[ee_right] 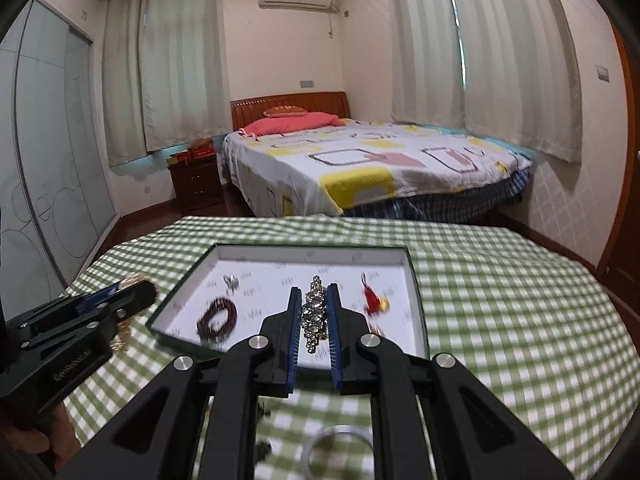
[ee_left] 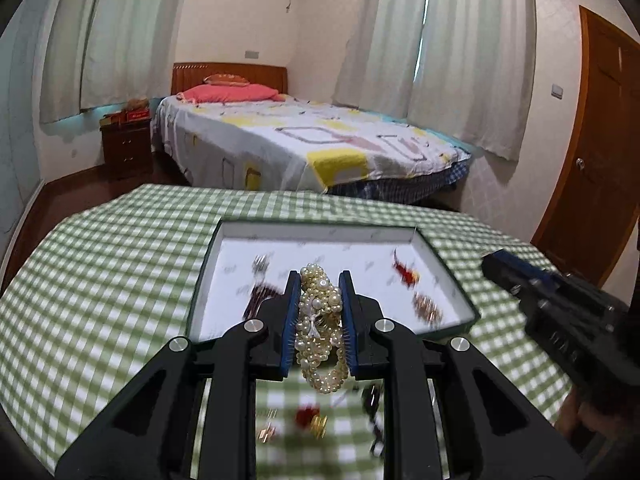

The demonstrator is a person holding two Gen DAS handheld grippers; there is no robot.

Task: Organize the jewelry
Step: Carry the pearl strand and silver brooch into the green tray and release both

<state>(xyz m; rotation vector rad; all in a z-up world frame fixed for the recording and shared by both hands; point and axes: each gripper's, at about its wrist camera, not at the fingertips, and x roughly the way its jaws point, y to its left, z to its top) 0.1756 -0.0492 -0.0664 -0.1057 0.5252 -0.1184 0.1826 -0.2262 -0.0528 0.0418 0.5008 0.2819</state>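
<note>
My left gripper [ee_left: 319,280] is shut on a bunch of cream pearl strands [ee_left: 320,328], held above the near edge of the white tray [ee_left: 320,236]; it also shows at the left of the right wrist view [ee_right: 132,292]. My right gripper [ee_right: 313,292] is shut on a silver rhinestone piece [ee_right: 315,316] above the tray [ee_right: 312,254]; it also shows at the right of the left wrist view [ee_left: 494,266]. In the tray lie a dark bead bracelet [ee_right: 216,322], a red and gold piece [ee_right: 374,302] and a small silver piece [ee_right: 231,282].
The tray sits on a green checked tablecloth [ee_right: 500,320]. Loose pieces lie on the cloth near me: red and gold items [ee_left: 310,420], a silver ring or bangle [ee_right: 336,440]. A bed [ee_right: 360,168] and a nightstand [ee_right: 196,182] stand beyond the table.
</note>
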